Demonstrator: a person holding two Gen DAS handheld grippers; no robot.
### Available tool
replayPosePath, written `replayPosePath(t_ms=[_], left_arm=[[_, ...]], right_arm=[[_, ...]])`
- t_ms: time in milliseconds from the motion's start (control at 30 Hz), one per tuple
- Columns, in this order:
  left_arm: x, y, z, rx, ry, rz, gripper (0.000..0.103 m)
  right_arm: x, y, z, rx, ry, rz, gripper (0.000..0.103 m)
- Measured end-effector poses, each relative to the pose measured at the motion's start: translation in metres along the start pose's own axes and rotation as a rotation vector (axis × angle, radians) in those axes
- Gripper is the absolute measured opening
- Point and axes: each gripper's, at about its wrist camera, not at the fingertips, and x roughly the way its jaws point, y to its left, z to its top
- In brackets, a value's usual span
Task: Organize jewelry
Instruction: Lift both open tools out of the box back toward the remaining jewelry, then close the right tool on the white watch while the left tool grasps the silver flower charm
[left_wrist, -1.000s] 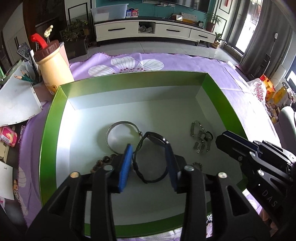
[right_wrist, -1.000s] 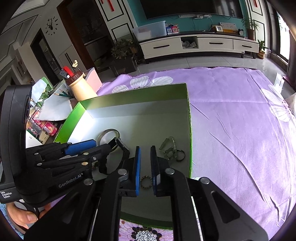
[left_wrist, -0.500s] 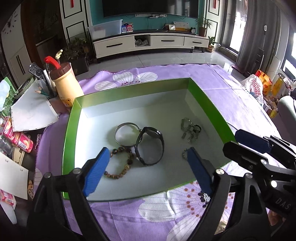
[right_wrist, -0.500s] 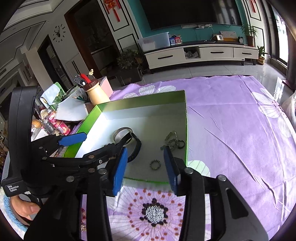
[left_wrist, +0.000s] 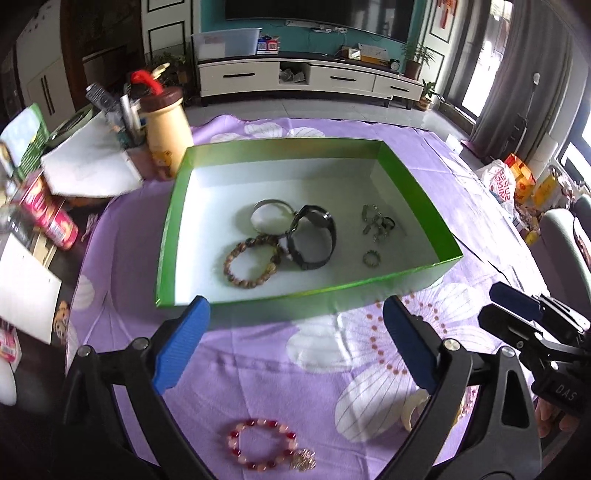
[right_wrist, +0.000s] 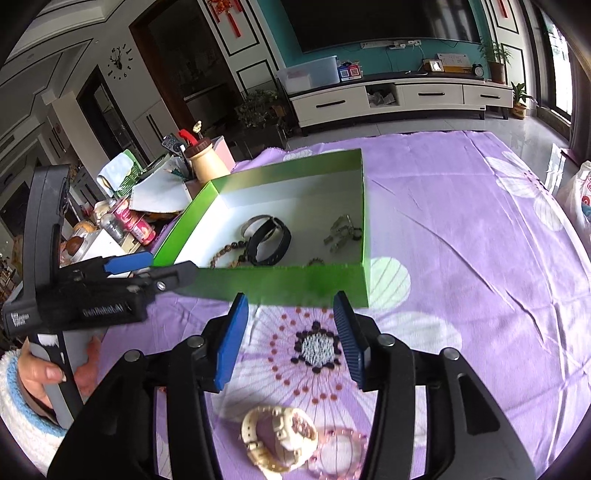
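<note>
Outside green box (left_wrist: 306, 295) now, both claws pulled back w/ jaws just opened, empty: left claw (left_wrist: 295, 343), right claw (right_wrist: 291, 339).

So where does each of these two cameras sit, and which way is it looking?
Left wrist view: sits on the left claw, looks down over the green box; its own open fingers show, with the right claw at the right edge.
Right wrist view: sits on the right claw, facing the box from its near right corner; its fingers, the left claw and a hand show.
Shared: the box and the black watch inside.
</note>
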Motion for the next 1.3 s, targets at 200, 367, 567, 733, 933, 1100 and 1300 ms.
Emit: replayPosePath(t_ms=[200,367,567,733,933,1100,1300], left_arm=[[-0.015,0.031,-0.026,-0.063,0.014,0.001,0.096],[-0.023,0.041,-0.053,-0.069,0.034,-0.017,0.096],[-0.03,0.03,-0.086,-0.01,0.053,-0.041,0.096],[-0.036,0.015,-0.113,0.06,0.046,-0.084,0.093],[-0.033,0.001,-0.146,0.108,0.073,-0.144,0.07],[-0.023,0.003,-0.154,0.073,0.117,-0.181,0.052],[-0.007,0.005,-0.15,0.038,0.135,-0.178,0.052]], right_arm=[[-0.008,-0.002,-0.017,0.017,0.023,-0.004,0.049],[-0.012,-0.001,-0.031,0.017,0.043,-0.001,0.049],[-0.012,0.004,-0.047,0.007,0.077,0.004,0.049],[-0.006,0.008,-0.068,-0.04,0.113,-0.046,0.049],[0.004,0.012,-0.086,-0.125,0.123,-0.131,0.049],[0.01,0.012,-0.087,-0.129,0.117,-0.134,0.049],[0.017,0.012,-0.085,-0.132,0.119,-0.129,0.049]])
